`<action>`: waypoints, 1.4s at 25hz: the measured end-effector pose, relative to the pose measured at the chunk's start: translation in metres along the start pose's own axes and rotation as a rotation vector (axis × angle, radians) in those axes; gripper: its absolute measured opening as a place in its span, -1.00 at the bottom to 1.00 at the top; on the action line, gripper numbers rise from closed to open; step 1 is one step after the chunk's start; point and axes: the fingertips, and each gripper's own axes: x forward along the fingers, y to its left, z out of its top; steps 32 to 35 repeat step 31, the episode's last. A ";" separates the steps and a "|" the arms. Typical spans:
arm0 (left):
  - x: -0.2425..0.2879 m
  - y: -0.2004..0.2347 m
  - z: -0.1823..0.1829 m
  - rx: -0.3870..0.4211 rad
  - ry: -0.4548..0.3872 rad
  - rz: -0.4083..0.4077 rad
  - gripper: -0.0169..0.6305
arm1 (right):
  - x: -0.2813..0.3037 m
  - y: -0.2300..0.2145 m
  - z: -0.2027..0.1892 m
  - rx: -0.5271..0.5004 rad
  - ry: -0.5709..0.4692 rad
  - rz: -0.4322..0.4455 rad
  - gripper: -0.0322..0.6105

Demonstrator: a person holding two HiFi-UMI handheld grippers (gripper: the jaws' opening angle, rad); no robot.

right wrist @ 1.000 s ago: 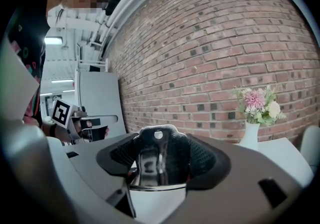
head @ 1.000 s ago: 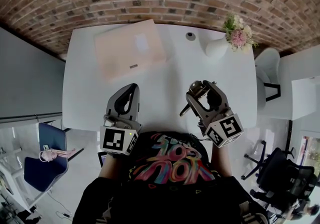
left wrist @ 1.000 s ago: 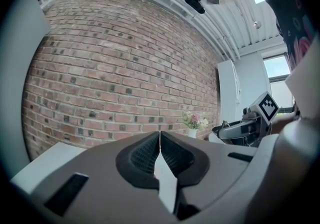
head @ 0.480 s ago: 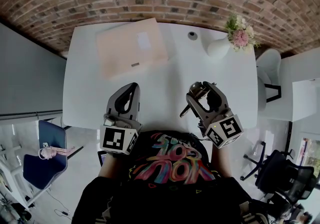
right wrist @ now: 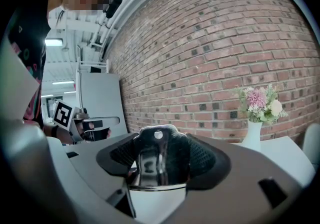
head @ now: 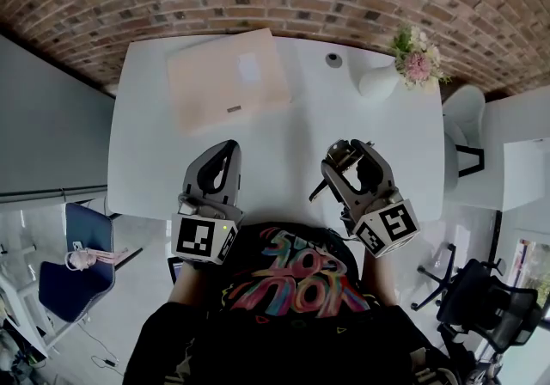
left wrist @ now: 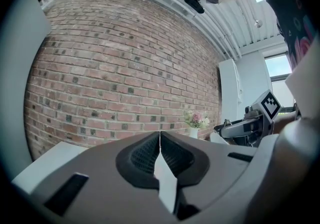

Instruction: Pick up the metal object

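metal object (right wrist: 159,160): clamped in the jaws of the right gripper (head: 345,154), over the near edge of the white table (head: 284,130), placed as it was a second ago. left gripper (head: 228,151): jaws pressed together on nothing, likewise unmoved. white vase (head: 376,81): holds pink flowers (head: 415,55), far right corner.

Shiny dark metal object (right wrist: 157,160), upright, gripped
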 end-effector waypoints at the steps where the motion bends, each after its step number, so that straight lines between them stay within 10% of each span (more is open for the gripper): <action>1: 0.000 0.000 0.000 0.000 0.001 0.000 -0.86 | 0.000 0.000 0.000 0.004 -0.002 0.001 0.08; 35: 0.007 0.009 -0.001 -0.006 -0.004 -0.026 -0.86 | 0.015 0.006 -0.002 0.001 0.020 0.020 0.08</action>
